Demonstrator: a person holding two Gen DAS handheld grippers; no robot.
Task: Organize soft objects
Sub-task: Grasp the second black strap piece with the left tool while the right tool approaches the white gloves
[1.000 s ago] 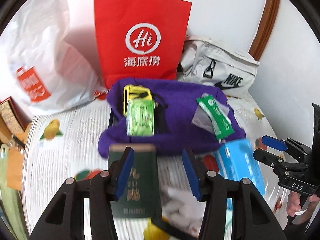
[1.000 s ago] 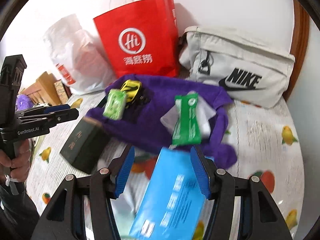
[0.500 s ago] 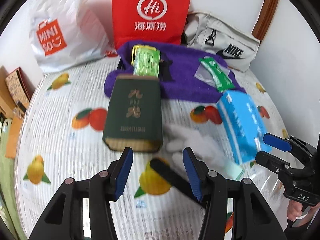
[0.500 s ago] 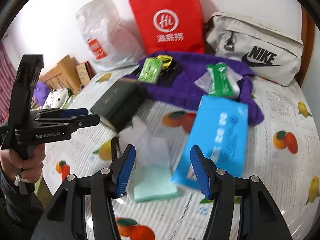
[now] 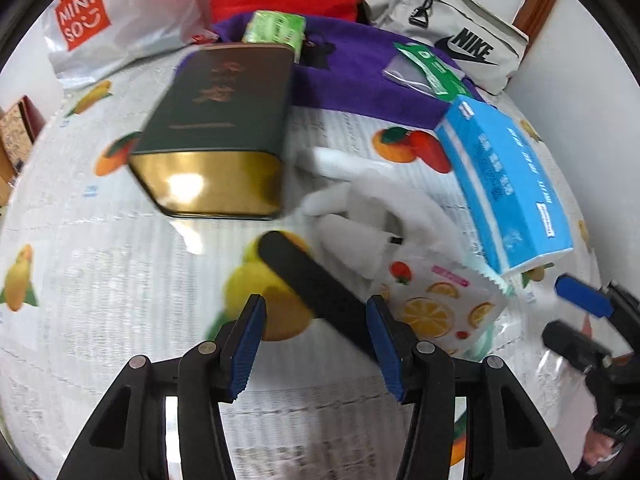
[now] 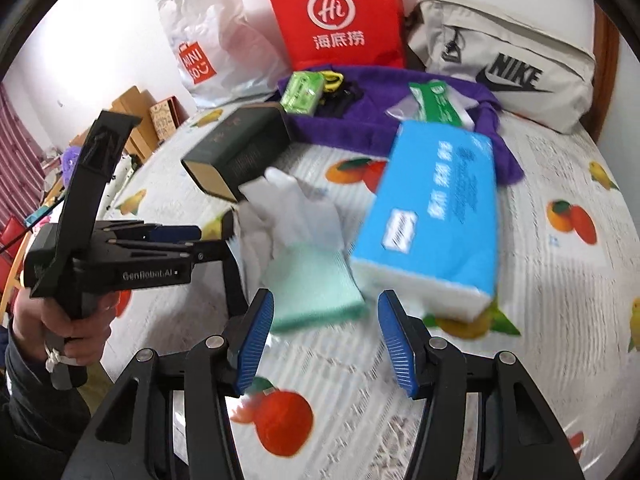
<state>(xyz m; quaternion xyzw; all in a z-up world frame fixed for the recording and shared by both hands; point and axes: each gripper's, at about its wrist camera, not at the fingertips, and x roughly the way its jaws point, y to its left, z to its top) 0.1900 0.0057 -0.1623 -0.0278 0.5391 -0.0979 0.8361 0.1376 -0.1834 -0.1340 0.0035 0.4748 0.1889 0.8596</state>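
A white glove with a green cuff point(image 6: 304, 232) lies on the fruit-print cloth, also in the left wrist view point(image 5: 360, 216). A blue tissue pack point(image 6: 436, 208) lies right of it point(image 5: 508, 180). A black flat strap point(image 5: 320, 292) runs between the fingers of my open, empty left gripper point(image 5: 316, 340), which also shows in the right wrist view point(image 6: 176, 240). My right gripper point(image 6: 326, 344) is open and empty just in front of the glove cuff. A purple cloth point(image 6: 360, 116) at the back carries green packs point(image 6: 302, 90).
A dark green tin point(image 5: 216, 124) lies left of the glove. A red paper bag point(image 6: 340, 20), a white Miniso bag point(image 6: 208, 40) and a grey Nike bag point(image 6: 504, 64) stand along the back wall. A fruit-print sachet point(image 5: 440, 304) lies by my left gripper.
Both grippers have pulled back and lowered toward the near part of the cloth. The glove, strap and tissue pack now sit close in front of the fingers. Nothing was grasped.
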